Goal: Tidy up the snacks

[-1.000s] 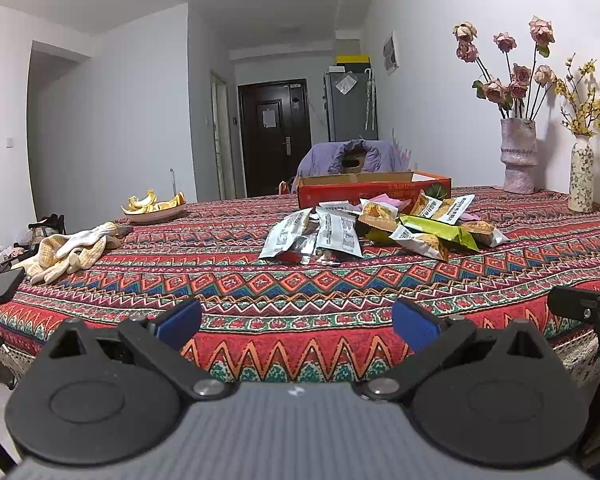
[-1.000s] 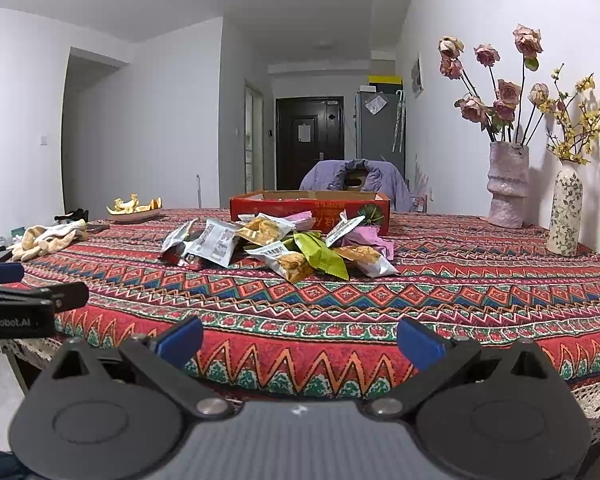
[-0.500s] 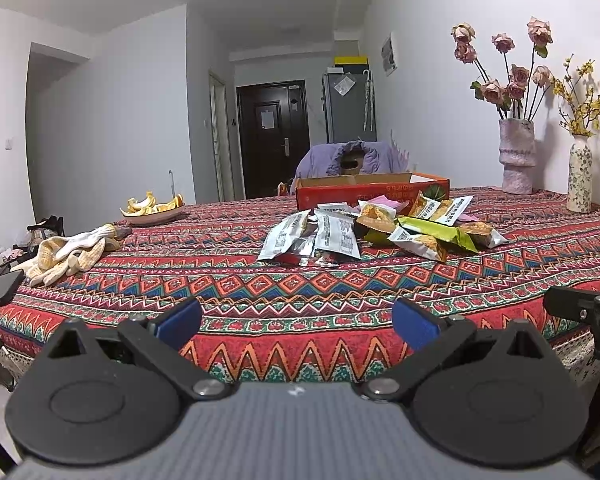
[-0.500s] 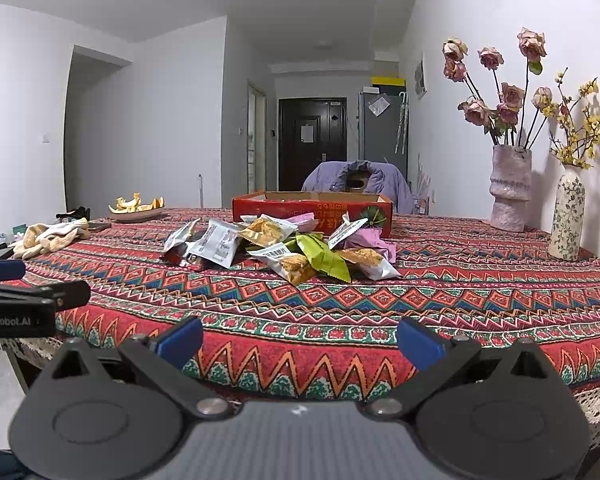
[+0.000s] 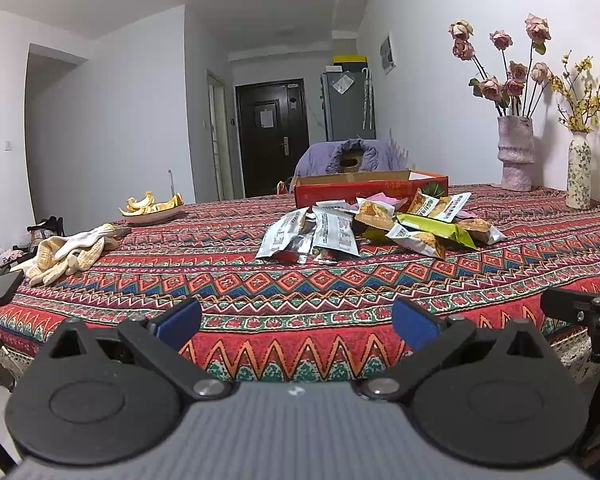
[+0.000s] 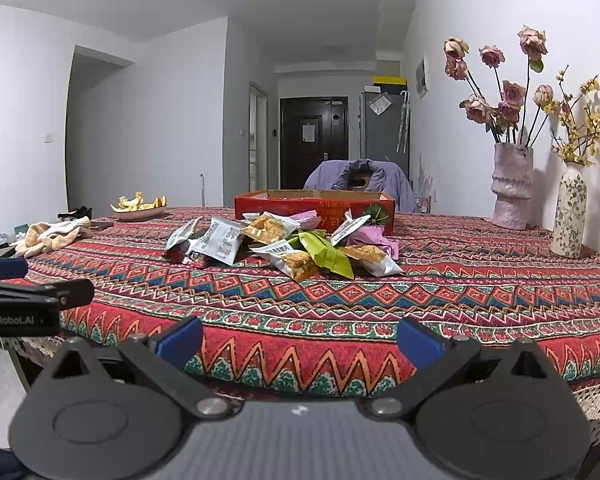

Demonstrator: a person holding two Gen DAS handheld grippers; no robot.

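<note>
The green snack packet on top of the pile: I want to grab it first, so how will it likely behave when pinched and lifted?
The green snack packet looks like thin, creased film, so it is probably light and floppy. Its glossy surface may slip between the pads. It overlaps other packets, so lifting may drag them.

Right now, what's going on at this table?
Nothing is being handled yet. The left hand-held gripper and right hand-held gripper are both open and empty at the near table edge. A pile of snack packets lies loose on the patterned tablecloth, in front of the red box.
</note>
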